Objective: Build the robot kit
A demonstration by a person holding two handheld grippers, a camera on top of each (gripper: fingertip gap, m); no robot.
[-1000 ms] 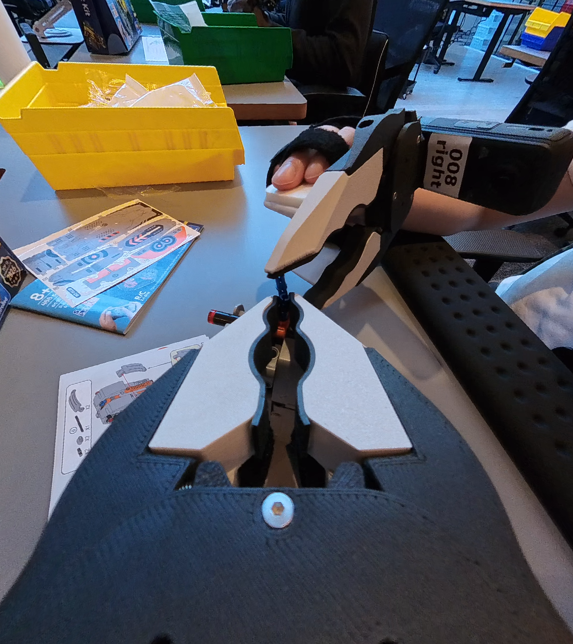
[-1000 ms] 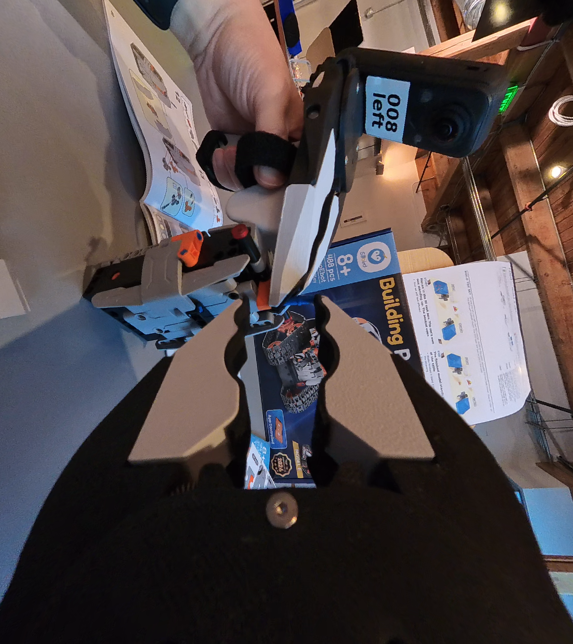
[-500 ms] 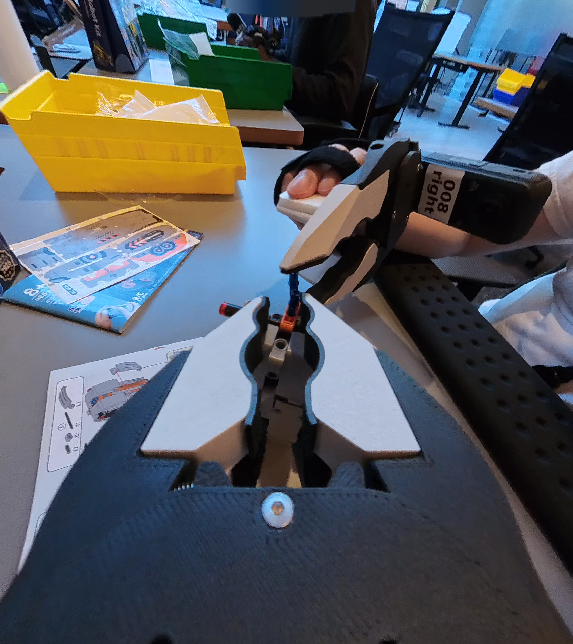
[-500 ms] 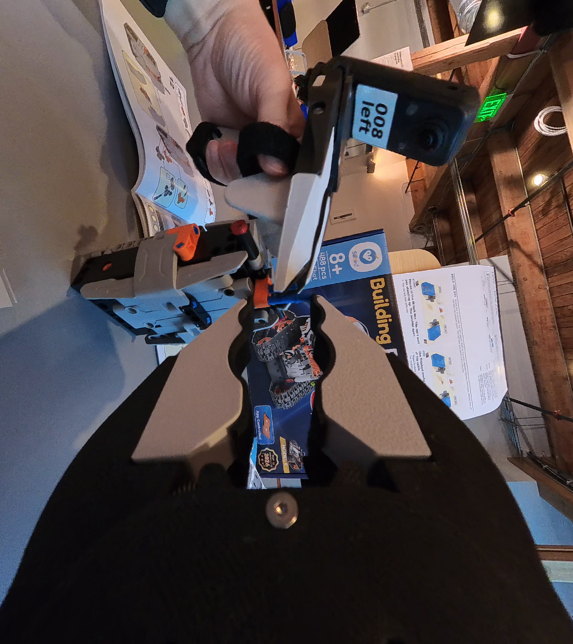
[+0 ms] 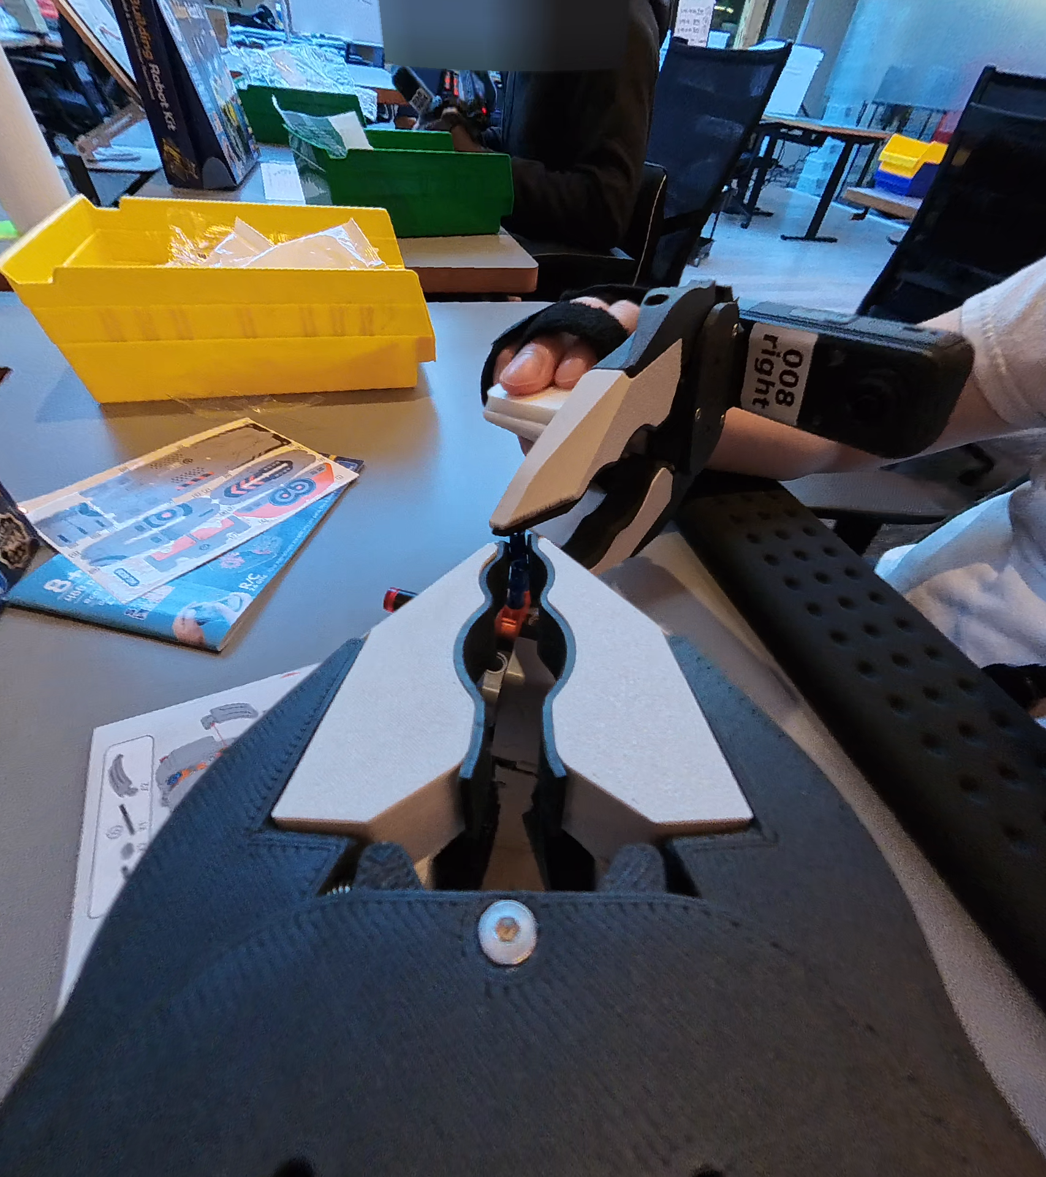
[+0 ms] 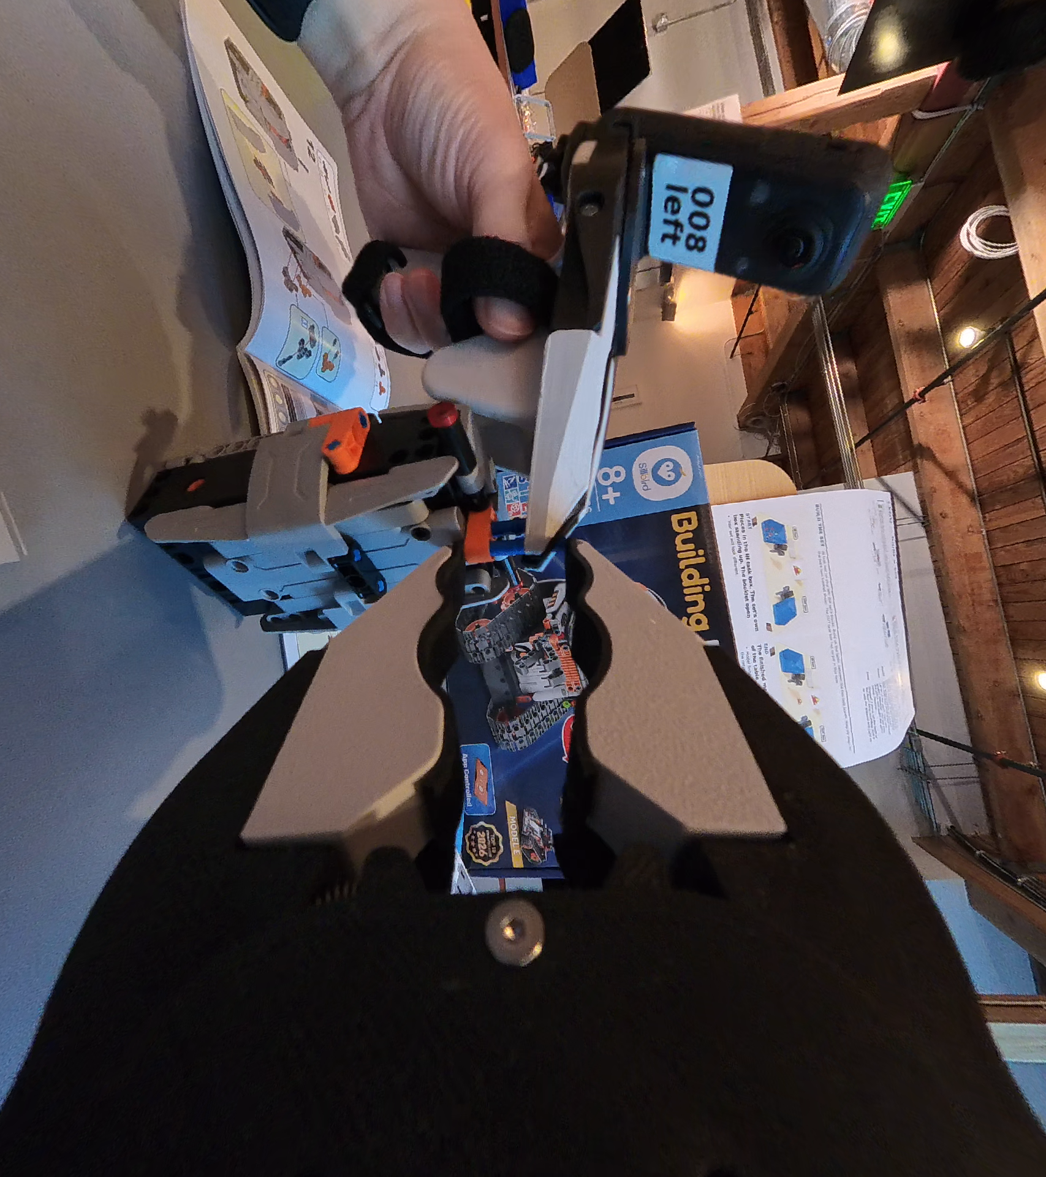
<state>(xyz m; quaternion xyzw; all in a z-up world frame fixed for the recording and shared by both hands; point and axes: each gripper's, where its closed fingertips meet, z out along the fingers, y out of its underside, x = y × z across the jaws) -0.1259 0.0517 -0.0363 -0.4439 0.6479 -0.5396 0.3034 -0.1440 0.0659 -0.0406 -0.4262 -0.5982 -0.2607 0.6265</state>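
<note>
Both claws have drawn tighter together than a second ago, tips now almost meeting at centre frame. Left claw (image 5: 515, 576) is nearly closed, pinching the grey, black and orange brick model (image 6: 310, 509) at its end, where an orange connector (image 5: 510, 619) and a blue pin (image 5: 516, 560) poke up through the slot between its fingers. Right claw (image 6: 510, 560) has a clear gap between its fingers in its own view, though from the left view its tips look pressed near the blue pin; whether it actually grips it I cannot tell. In the right view the model sits left of centre, held clear of the grey desk (image 5: 342, 541). It reads as light, rigid plastic, but pressed-together joints could pop apart, so the solid grey body looks a safer hold than the thin pin. Most of the model is hidden behind the left claw's fingers in its own view. A yellow bin (image 5: 221, 318) sits upper left, a sticker sheet (image 5: 189, 503) and instruction booklet (image 6: 278, 210) lie flat, and a blue box (image 6: 654, 573) stands behind.
</note>
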